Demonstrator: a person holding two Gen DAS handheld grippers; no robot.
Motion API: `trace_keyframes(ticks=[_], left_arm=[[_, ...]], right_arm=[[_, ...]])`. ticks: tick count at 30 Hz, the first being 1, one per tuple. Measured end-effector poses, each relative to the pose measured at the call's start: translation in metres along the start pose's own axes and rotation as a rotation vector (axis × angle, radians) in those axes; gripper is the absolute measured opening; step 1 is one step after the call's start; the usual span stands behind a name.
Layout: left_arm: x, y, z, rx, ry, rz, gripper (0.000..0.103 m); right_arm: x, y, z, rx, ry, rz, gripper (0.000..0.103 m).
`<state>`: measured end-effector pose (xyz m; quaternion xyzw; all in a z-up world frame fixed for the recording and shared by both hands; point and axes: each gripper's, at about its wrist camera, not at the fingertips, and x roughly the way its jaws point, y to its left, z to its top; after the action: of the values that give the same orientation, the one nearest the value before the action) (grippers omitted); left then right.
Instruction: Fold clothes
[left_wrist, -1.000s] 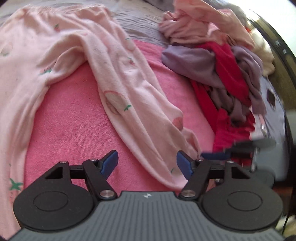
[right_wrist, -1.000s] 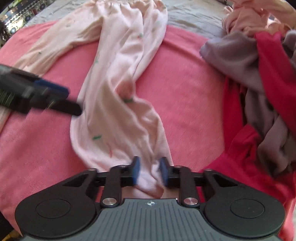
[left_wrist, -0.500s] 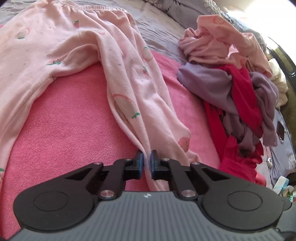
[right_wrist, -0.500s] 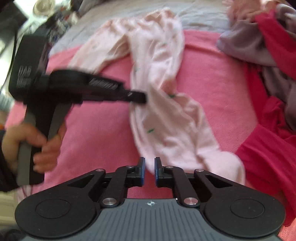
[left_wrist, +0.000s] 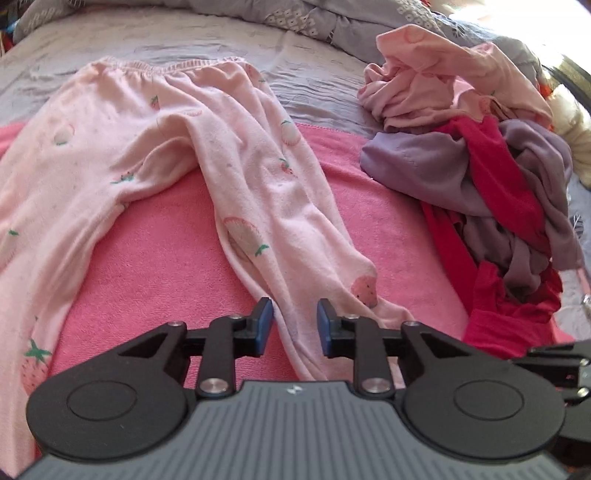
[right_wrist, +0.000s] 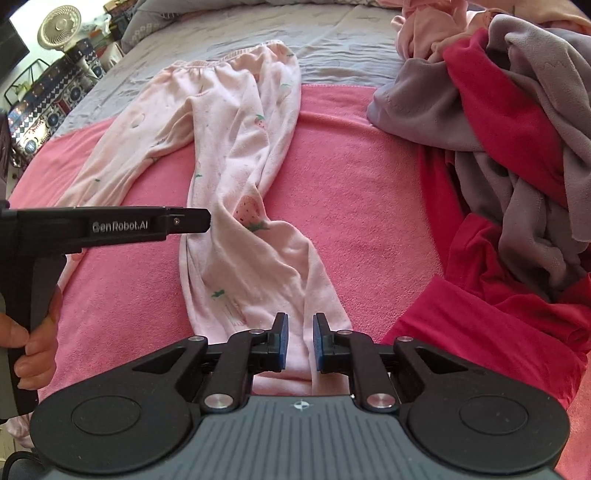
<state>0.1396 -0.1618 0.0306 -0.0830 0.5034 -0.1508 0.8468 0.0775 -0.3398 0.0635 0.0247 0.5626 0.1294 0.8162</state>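
Jaws opening, trouser cuff hidden underneath

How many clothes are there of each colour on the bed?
Light pink strawberry pants: 1
Light pink crumpled top: 1
Purple-grey garment: 1, as far as the tangle shows
Red garment: 1, maybe more; the pile hides it
Total: 4 clothes that can be told apart

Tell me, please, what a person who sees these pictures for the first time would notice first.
First, the pale pink strawberry-print pants spread across the bright pink towel, one leg end between both grippers. Then the tangled pile of red, mauve and pink clothes at the right, on the grey bedspread.
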Motion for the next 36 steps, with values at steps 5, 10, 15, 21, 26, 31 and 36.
trace_keyframes(ticks=[5,10,15,21,26,31,36], left_arm=[[0.0,-0.007,0.003,0.035,-0.038,0.032,0.032],[0.006,-0.008,0.009,0.03,-0.039,0.031,0.032],[0.025,0.01,0.007,-0.076,0.036,0.065,0.029],[0.026,0.006,-0.001,-0.028,0.031,-0.004,0.004],[0.024,0.018,-0.001,-0.085,0.04,-0.054,0.001],[0.021,0.029,-0.002,-0.115,0.048,-0.037,0.0],[0.013,0.034,-0.001,-0.13,0.03,-0.025,0.0]], right_arm=[[0.003,0.001,0.0,0.012,-0.004,-0.004,0.016],[0.003,0.002,-0.003,0.017,0.0,-0.004,0.019],[0.004,0.006,-0.003,0.012,-0.006,-0.006,0.022],[0.006,0.006,0.002,0.003,-0.026,-0.021,0.024],[0.011,-0.003,0.024,0.012,-0.106,-0.015,0.028],[0.052,0.01,0.045,-0.074,0.037,0.053,0.039],[0.03,0.03,0.044,-0.059,-0.047,0.017,0.007]])
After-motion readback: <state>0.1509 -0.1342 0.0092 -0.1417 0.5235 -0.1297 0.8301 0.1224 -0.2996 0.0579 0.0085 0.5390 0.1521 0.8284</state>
